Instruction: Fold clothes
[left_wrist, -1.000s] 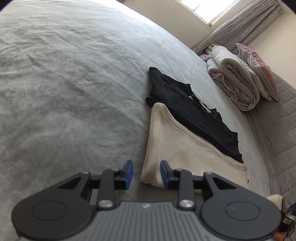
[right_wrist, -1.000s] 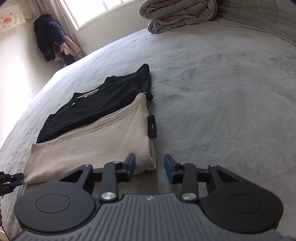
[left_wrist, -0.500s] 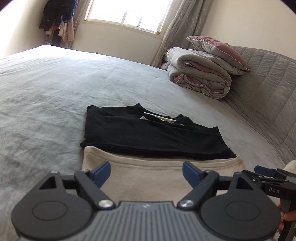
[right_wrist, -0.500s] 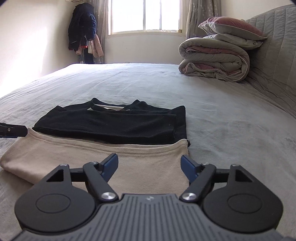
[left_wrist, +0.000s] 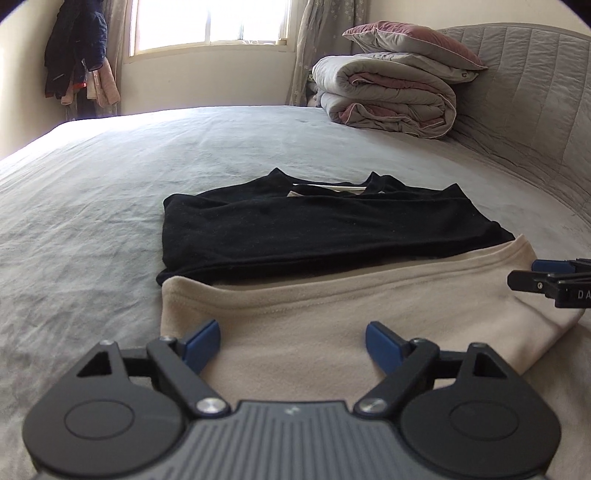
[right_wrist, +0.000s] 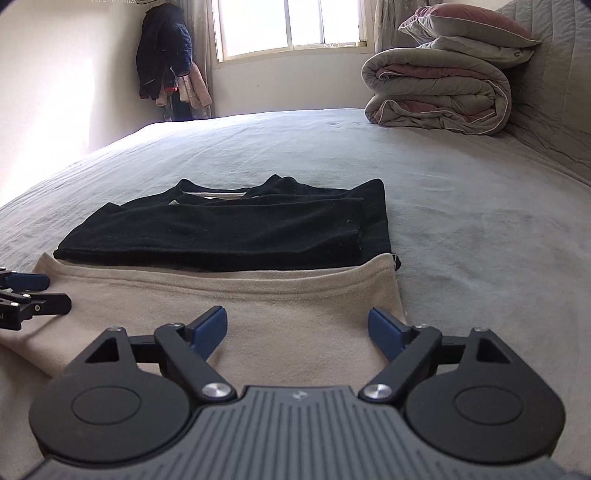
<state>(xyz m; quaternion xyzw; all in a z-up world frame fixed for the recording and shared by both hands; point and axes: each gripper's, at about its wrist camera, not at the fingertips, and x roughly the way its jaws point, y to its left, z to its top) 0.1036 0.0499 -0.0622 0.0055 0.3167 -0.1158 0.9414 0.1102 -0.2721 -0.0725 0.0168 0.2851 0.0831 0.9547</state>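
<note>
A beige garment (left_wrist: 332, 317) (right_wrist: 236, 306) lies folded flat on the grey bed, its far hem overlapping a folded black shirt (left_wrist: 314, 229) (right_wrist: 236, 229). My left gripper (left_wrist: 293, 345) hovers open over the beige garment's left part with nothing between its blue pads. My right gripper (right_wrist: 298, 332) is open over the garment's right part, also holding nothing. Each gripper's tips show at the edge of the other's view: the right gripper (left_wrist: 546, 275) at the garment's right end, the left gripper (right_wrist: 26, 291) at its left end.
The grey bed cover (left_wrist: 92, 192) (right_wrist: 480, 240) spreads wide on all sides. A rolled duvet with pillows (left_wrist: 391, 96) (right_wrist: 443, 92) sits at the far right by the quilted headboard (left_wrist: 535, 110). Jackets (right_wrist: 166, 55) hang in the corner by the window (left_wrist: 210, 22).
Both grippers have swung from the garment's two ends to face it squarely from the near side, and both jaws have opened wider. The clothes have not moved.
</note>
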